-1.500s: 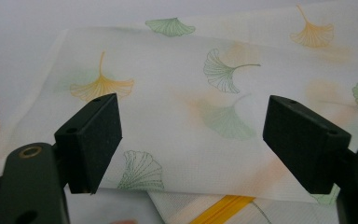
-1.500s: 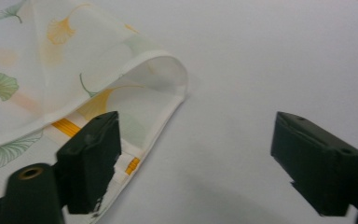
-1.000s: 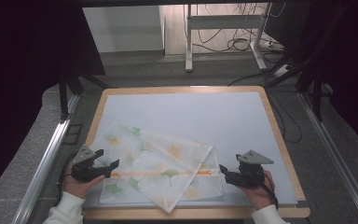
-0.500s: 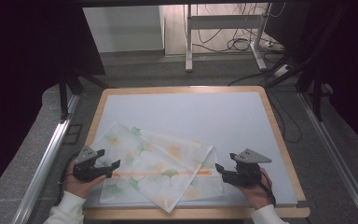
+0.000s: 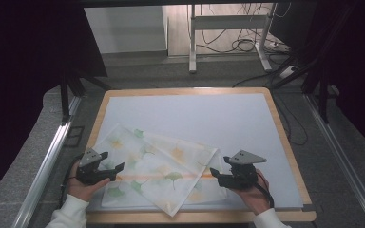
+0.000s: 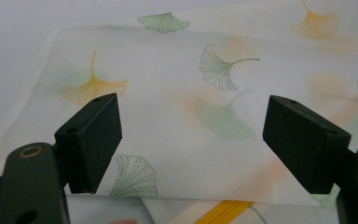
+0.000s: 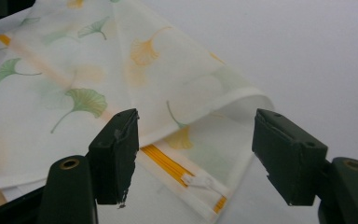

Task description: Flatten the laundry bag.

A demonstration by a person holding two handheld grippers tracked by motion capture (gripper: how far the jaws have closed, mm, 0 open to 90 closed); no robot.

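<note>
The cloth runs off the left gripper view at 12, 3 and 9 o'clock, so its full outline can't be made out there, and the yellow zipper gets chopped by the 6 o'clock edge. In the right gripper view the top fold covers most of that zipper, leaving a short stretch with the white pull peeking out. From the high view the person's sleeves are cut off at 6 o'clock, and the leaf print is too small to read.
</note>
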